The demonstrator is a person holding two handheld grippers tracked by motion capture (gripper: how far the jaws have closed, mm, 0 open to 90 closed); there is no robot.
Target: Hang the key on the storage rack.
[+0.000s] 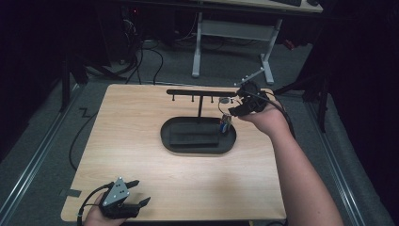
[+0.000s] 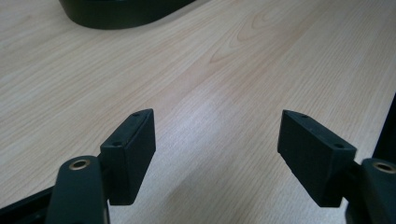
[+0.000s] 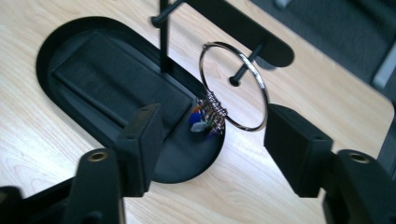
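Looking down from the high view, you have the right gripper (image 1: pixel 244 102) raised at the far right end of the black stand (image 1: pixel 200 120), whose oval base sits mid-desk (image 1: pixel 141 132) with a post and a crossbar of short pegs. A small ring (image 1: pixel 226 100) hangs at that end of the bar, with its cluster of coloured bits (image 1: pixel 226 123) dangling over the base. Your left gripper (image 1: pixel 126 197) rests at the near left corner of the desk, well apart from the stand — parked, it seems, to leave the working area free.

In the left gripper view, your jaws stand wide apart with nothing between them, just bare wood grain below and the edge of the stand's base (image 2: pixel 126 11) at the top.

In the right gripper view, the jaws are open too, empty, and aimed at the metal ring (image 3: pixel 233 86). It hangs on the end peg (image 3: pixel 245 70) — the peg passes through the loop — and the small charms (image 3: pixel 208 119) gather at its lowest point by their own weight, above the base. The ring sits beyond and between the jaw tips, apart from both; I judge you have either just hung it or are lining up to take it.
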